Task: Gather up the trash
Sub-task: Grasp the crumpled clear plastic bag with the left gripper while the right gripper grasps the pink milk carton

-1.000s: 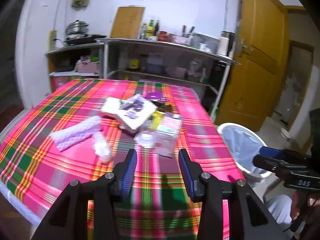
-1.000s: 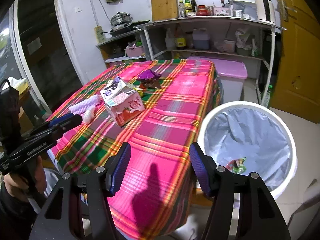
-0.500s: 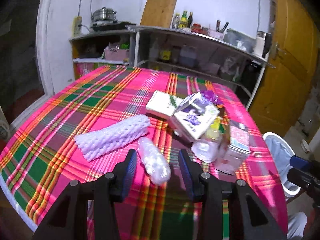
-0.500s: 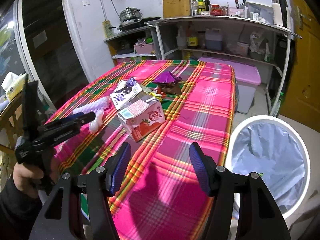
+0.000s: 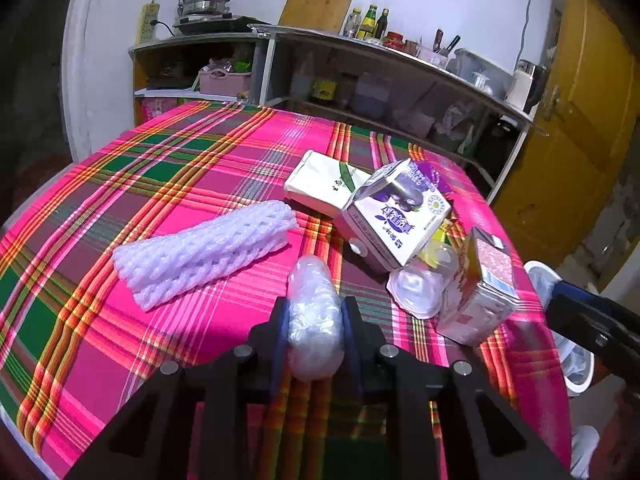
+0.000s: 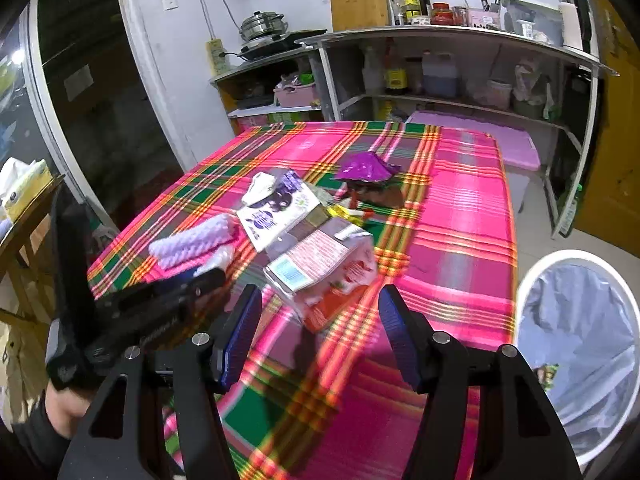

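The left gripper (image 5: 314, 330) has just been closing its fingers (image 5: 280, 332), and now they squeeze a crumpled clear plastic wad (image 5: 314, 312) from both sides. The wad lies on the tabletop (image 5: 192, 168) with its pink, green and yellow checked cloth, and its far end sticks out past the fingertips.

Just past the left finger and off to that side lies a white foam net (image 5: 204, 248). Past the right finger sits a clear plastic cup (image 5: 420, 286), tipped over. It touches a purple and white carton (image 5: 396, 216) behind it and a pink carton (image 5: 480, 292) beside it. A flat white packet (image 5: 324, 186) lies behind the purple carton.

The right gripper (image 6: 320, 332) has its fingers (image 6: 240, 332) wide apart and holds nothing. The pink carton (image 6: 324, 272) lies just ahead of the gap between them. Farther ahead is a purple wrapper (image 6: 366, 168). Off beside the right finger, down on the floor, stands a white trash bin (image 6: 576, 344) with a pale bag in it and a bit of trash at the bottom.
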`<state>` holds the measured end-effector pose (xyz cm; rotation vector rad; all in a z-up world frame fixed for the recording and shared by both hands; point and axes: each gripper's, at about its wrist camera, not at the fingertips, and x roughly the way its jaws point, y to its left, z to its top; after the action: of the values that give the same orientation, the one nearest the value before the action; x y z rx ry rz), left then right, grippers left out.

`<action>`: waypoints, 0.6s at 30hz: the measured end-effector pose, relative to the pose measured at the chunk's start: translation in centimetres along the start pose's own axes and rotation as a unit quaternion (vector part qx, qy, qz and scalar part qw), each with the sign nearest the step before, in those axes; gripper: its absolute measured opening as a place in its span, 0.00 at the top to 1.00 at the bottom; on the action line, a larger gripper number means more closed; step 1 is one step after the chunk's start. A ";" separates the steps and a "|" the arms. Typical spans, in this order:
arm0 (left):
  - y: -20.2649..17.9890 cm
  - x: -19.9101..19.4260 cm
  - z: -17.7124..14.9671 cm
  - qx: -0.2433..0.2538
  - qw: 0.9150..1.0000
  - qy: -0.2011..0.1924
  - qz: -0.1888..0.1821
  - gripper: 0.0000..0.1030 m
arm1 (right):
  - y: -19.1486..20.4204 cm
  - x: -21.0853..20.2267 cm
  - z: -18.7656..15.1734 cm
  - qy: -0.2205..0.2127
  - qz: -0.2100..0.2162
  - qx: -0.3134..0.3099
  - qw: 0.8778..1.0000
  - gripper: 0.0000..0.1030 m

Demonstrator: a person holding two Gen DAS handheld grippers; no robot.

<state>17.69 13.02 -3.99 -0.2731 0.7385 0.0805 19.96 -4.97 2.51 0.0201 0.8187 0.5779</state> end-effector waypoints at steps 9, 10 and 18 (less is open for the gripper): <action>1.6 -1.3 -1.1 -0.004 1.000 -0.009 -0.018 0.75 | 1.7 2.8 1.2 0.003 -0.036 0.030 0.999 0.37; 1.7 -1.4 -1.1 -0.004 1.000 -0.010 -0.020 0.75 | 1.8 3.0 1.3 0.003 -0.042 0.032 0.999 0.37; 2.2 -2.1 -1.2 -0.005 0.999 -0.020 -0.037 0.75 | 1.0 3.6 1.0 0.020 -0.101 0.039 0.994 0.37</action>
<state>14.95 14.85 -3.93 -0.3073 0.6880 0.0203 22.11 -2.19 1.01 -0.0038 0.8709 0.3566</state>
